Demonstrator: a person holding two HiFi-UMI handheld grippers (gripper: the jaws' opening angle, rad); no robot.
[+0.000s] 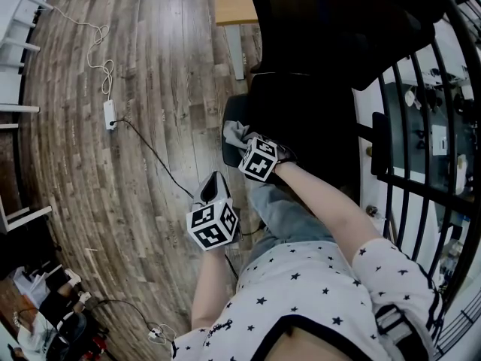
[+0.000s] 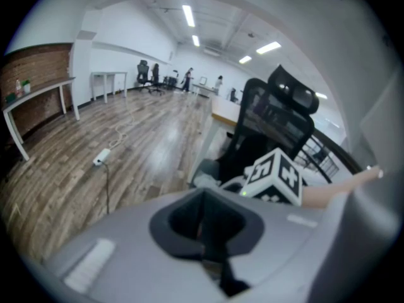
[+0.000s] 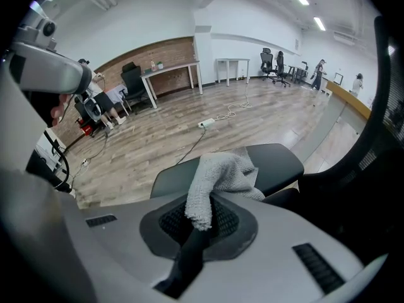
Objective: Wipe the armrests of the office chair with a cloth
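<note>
The black office chair [image 1: 316, 89] stands ahead of me, and its dark left armrest pad [image 1: 231, 117] sticks out towards the wood floor. A grey cloth [image 1: 236, 134] lies bunched on that pad. My right gripper [image 1: 248, 146] is shut on the cloth [image 3: 222, 177], pressing it onto the armrest [image 3: 281, 161]. My left gripper [image 1: 213, 186] hangs lower left of the armrest, apart from it, jaws shut with nothing between them. In the left gripper view the chair's back [image 2: 271, 122] and the right gripper's marker cube [image 2: 275, 177] show beyond my left gripper [image 2: 205, 223].
A white power strip [image 1: 110, 114] with its cables lies on the floor to the left. A desk [image 1: 234, 6] stands behind the chair. A black railing [image 1: 421, 156] runs along the right. White shelf legs [image 1: 22, 21] and bags [image 1: 52, 307] sit at the left.
</note>
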